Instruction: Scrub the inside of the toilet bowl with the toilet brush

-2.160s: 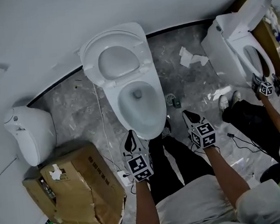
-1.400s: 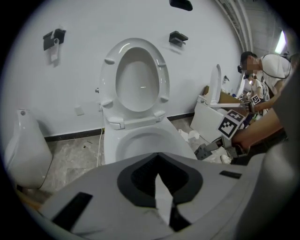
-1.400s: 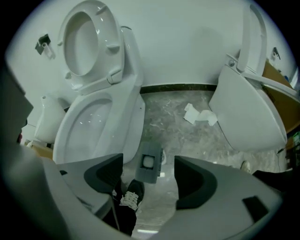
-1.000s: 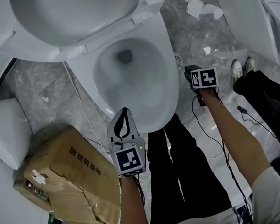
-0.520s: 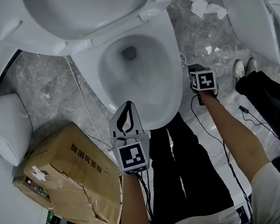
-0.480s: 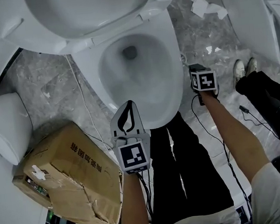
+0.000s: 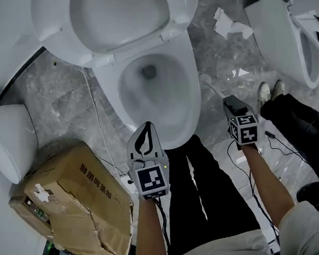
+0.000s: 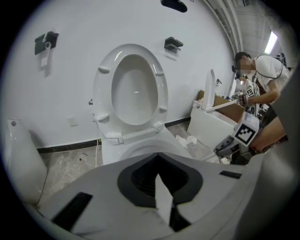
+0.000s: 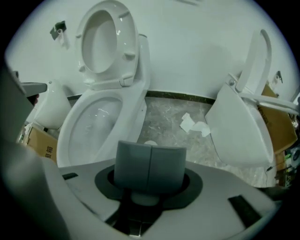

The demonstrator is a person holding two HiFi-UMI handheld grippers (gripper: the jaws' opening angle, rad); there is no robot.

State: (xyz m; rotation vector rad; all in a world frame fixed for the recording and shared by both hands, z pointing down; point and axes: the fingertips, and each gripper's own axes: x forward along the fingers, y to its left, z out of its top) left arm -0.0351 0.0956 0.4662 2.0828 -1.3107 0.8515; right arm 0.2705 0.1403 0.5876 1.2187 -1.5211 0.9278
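Note:
The white toilet bowl [image 7: 192, 88] stands open at the top middle of the head view, its seat and lid [image 7: 119, 16] raised. The bowl also shows in the right gripper view [image 9: 70, 136]. My right gripper [image 7: 228, 99] hovers to the right of the bowl, pointing steeply down. Its jaws have just closed, and its grey pads [image 9: 133, 161] grip the pale handle of the toilet brush [image 7: 211, 86], which slants down toward the floor by the bowl. My left gripper [image 7: 144, 127] is shut on nothing at the bowl's front rim.
A dented cardboard box [image 7: 77, 203] lies at the lower left, with a white fixture [image 7: 5, 143] beside it. A second toilet [image 7: 278, 30] stands at the right, crumpled paper [image 7: 231, 26] before it. Another person's shoes [image 7: 270, 92] and floor cables are close on the right.
My right gripper has come away from the floor beside the bowl, toward the camera, with the brush handle in it. The left gripper has risen slightly.

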